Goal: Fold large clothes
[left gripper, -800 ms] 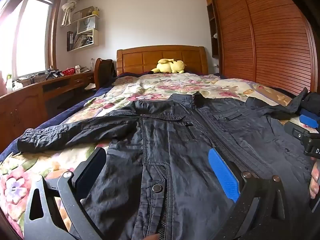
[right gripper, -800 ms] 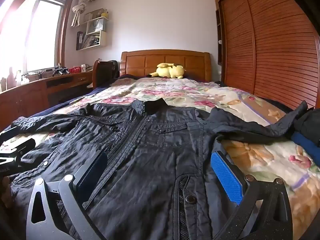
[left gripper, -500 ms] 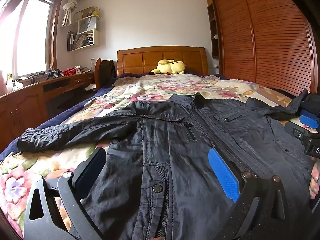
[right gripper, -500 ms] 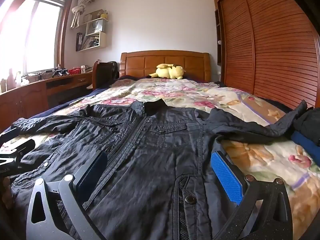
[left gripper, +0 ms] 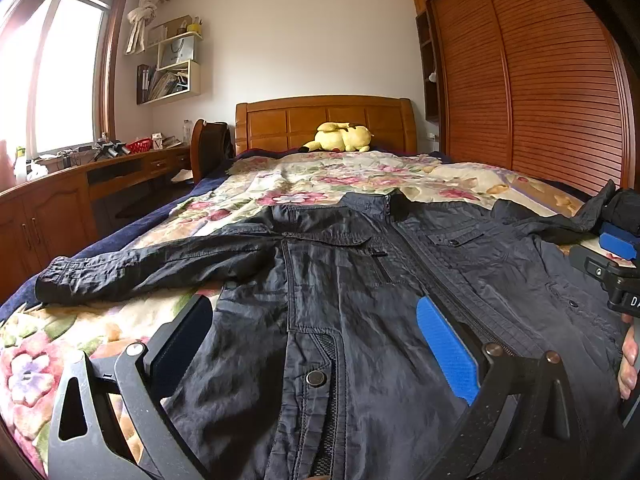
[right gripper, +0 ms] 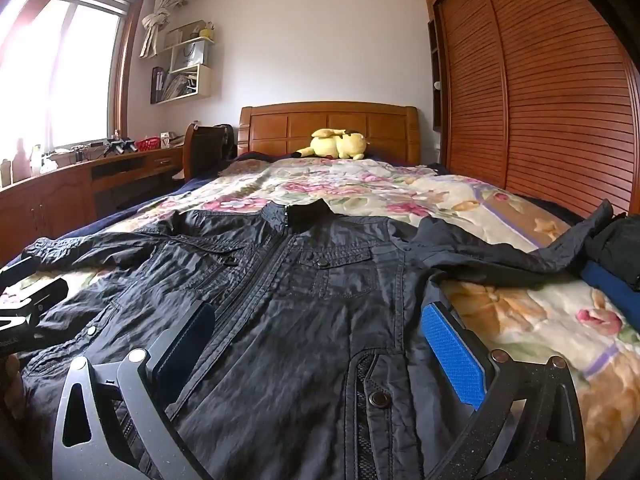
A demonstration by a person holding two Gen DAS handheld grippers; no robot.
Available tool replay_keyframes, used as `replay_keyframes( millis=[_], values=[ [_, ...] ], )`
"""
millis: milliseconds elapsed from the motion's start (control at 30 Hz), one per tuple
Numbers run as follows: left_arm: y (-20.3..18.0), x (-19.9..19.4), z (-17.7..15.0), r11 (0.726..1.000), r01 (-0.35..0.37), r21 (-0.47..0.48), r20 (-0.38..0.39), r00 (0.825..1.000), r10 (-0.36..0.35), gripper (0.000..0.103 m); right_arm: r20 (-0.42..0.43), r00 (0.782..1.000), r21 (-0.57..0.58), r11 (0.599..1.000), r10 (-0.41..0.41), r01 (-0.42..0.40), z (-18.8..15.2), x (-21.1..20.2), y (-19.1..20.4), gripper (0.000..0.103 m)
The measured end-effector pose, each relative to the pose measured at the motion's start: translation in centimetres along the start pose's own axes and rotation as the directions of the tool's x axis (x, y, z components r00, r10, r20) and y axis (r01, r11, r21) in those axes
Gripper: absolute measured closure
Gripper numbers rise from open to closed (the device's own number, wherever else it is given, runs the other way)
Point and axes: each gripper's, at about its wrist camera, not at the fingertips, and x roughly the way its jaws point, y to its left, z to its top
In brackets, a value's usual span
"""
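A black jacket (left gripper: pixel 352 280) lies front-up and zipped, spread flat across the floral bedspread (left gripper: pixel 328 178) of the bed, collar towards the wooden headboard (left gripper: pixel 324 120), both sleeves stretched out sideways. The left hand-held gripper (left gripper: pixel 316 344) hovers low over the jacket's hem on its side, jaws spread wide, nothing between the pads. The right hand-held gripper (right gripper: pixel 316 344) does the same over the other half of the hem, jaws released and gripping nothing, its blue pad (right gripper: pixel 454 360) at the jacket's side edge. A yellow plush toy (right gripper: pixel 340 144) sits by the headboard. Folded dark clothes (right gripper: pixel 616 248) rest near the far sleeve's cuff.
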Motion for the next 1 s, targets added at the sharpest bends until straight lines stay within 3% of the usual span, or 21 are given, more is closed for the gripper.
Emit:
replay_keyframes(
  millis=[1000],
  values=[
    [-0.1, -1.2, 1.1, 1.0, -0.004, -0.006, 0.014, 1.0, 0.004, 0.001, 0.005, 1.0, 0.006, 1.0, 0.0, 0.0, 0.0, 0.3, -0.1, 0.0]
  ],
)
